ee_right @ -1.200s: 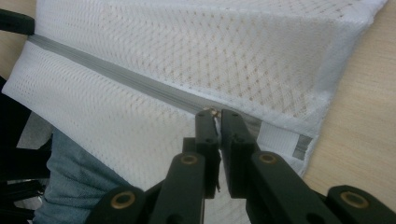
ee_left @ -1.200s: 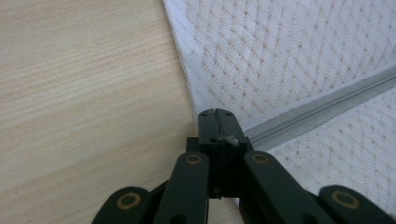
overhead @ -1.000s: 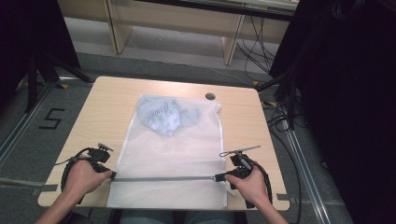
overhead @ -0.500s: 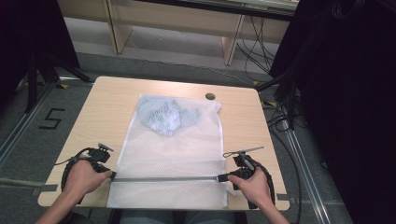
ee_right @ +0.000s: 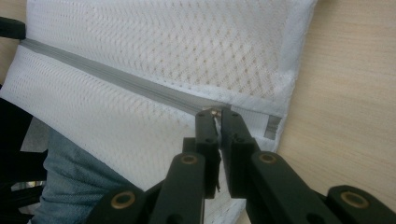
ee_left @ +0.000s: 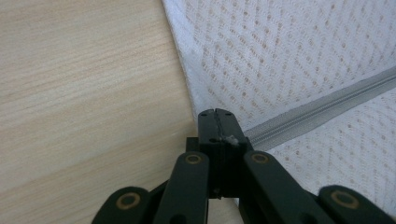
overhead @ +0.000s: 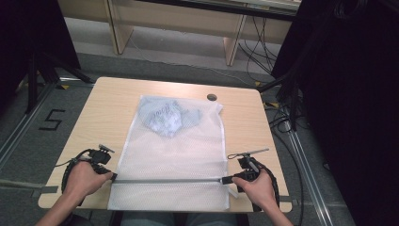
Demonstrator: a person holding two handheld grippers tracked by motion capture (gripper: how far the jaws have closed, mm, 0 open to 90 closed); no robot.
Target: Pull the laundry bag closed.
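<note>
Long grey zip on white mesh bag runs sideways. Left gripper pinches zip's left end; right gripper pinches small metal puller at right end.

I can't make out what the crumpled pale blue cloth inside the white mesh zip bag is. The bag's near edge hangs off the light wooden surface, and my forearms are cut off by the bottom edge.

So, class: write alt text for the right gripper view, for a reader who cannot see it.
The right gripper pinches the zip pull at the end of a grey zip across a white mesh bag on a wooden table.
</note>
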